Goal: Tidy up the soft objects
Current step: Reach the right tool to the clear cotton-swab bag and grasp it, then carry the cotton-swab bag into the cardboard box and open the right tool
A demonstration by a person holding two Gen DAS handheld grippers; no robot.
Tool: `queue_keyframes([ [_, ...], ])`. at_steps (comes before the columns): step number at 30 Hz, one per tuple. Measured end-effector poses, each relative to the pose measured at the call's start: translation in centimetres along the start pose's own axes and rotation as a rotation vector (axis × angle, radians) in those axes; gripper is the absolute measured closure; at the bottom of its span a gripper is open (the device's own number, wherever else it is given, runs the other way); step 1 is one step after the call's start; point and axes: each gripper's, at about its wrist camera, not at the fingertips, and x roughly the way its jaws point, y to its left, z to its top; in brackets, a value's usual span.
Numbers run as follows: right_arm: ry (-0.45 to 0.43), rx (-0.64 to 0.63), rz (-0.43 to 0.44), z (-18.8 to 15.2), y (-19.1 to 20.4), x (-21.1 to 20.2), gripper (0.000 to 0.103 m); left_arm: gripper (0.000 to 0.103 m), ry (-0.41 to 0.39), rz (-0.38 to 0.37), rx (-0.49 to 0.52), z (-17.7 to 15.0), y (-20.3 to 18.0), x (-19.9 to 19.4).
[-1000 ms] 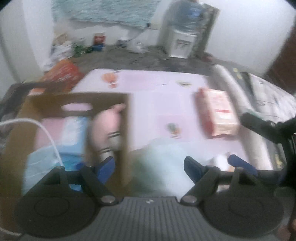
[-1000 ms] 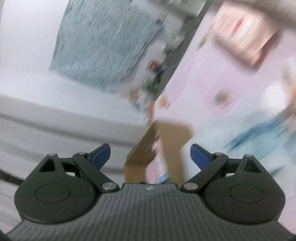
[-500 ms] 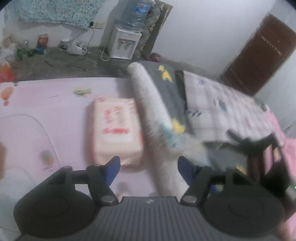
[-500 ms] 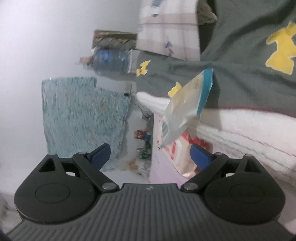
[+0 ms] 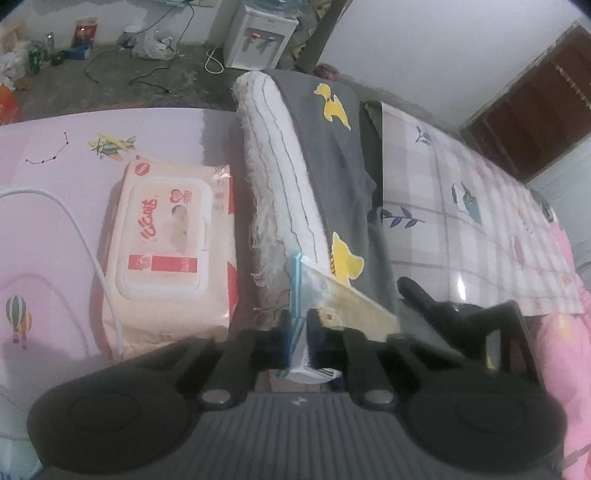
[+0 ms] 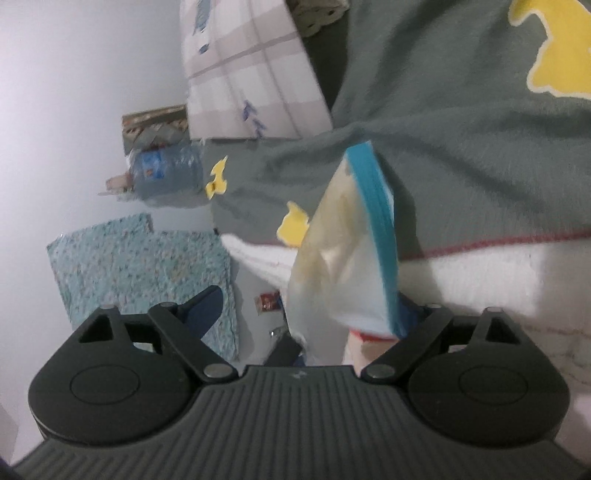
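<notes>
While our left gripper (image 5: 298, 334) jaws clamp the packet (image 5: 334, 295), it slants upper-right between our right gripper (image 6: 314, 314) jaws, apart but closing.

Lived-in home room: folded bedding (image 5: 332, 177) with yellow duck print beside pink cartoon-print mat (image 5: 48, 206), baby wipes pack (image 5: 166, 251) on it, water dispenser (image 5: 258, 33) against white wall, brown wooden door (image 5: 535, 114), clutter on bare floor (image 5: 110, 85).
</notes>
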Motion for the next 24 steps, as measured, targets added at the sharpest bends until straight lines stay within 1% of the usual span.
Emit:
queue_keyframes([
  [1, -0.007, 0.006, -0.002, 0.1, 0.0, 0.2, 0.020, 0.100, 0.003, -0.005, 0.003, -0.1, -0.1, 0.1],
  [3, -0.013, 0.006, -0.009, 0.3, -0.2, 0.7, 0.037, 0.102, 0.007, -0.021, 0.010, -0.3, -0.3, -0.2],
  [4, -0.015, 0.004, -0.015, 0.4, -0.3, 0.7, 0.042, 0.102, 0.011, -0.031, 0.018, -0.5, -0.3, -0.3],
  [5, -0.019, 0.003, -0.022, 0.4, -0.3, 0.9, 0.056, 0.103, 0.018, -0.035, 0.026, -0.8, -0.5, -0.5],
  [6, -0.019, 0.001, -0.028, 0.4, -0.4, 0.9, 0.066, 0.103, 0.026, -0.038, 0.032, -1.0, -0.6, -0.6],
  [9, -0.022, -0.014, -0.029, 0.2, -0.7, 0.4, 0.070, 0.103, 0.050, -0.048, 0.055, -2.0, -1.0, -1.0],
  [12, -0.021, -0.057, -0.027, -0.3, -0.6, -1.2, 0.073, 0.103, 0.060, -0.079, 0.084, -3.3, -1.2, -2.4],
  [15, -0.006, -0.112, -0.027, -1.4, -0.5, -3.6, 0.074, 0.103, 0.069, -0.108, 0.087, -4.6, -0.6, -4.6],
  [17, 0.011, -0.163, -0.032, -2.4, -0.3, -4.7, 0.074, 0.103, 0.064, -0.122, 0.086, -5.7, 0.5, -6.4],
  [20, 0.059, -0.245, -0.037, -4.8, 0.4, -6.2, 0.074, 0.103, 0.049, -0.124, 0.072, -7.3, 2.7, -9.7],
  [22, 0.114, -0.312, -0.040, -7.2, 1.0, -6.7, 0.074, 0.103, 0.034, -0.116, 0.054, -8.2, 4.8, -12.1],
  [24, 0.174, -0.365, -0.043, -9.7, 1.6, -6.7, 0.074, 0.103, 0.010, -0.093, 0.034, -8.9, 7.2, -15.0],
])
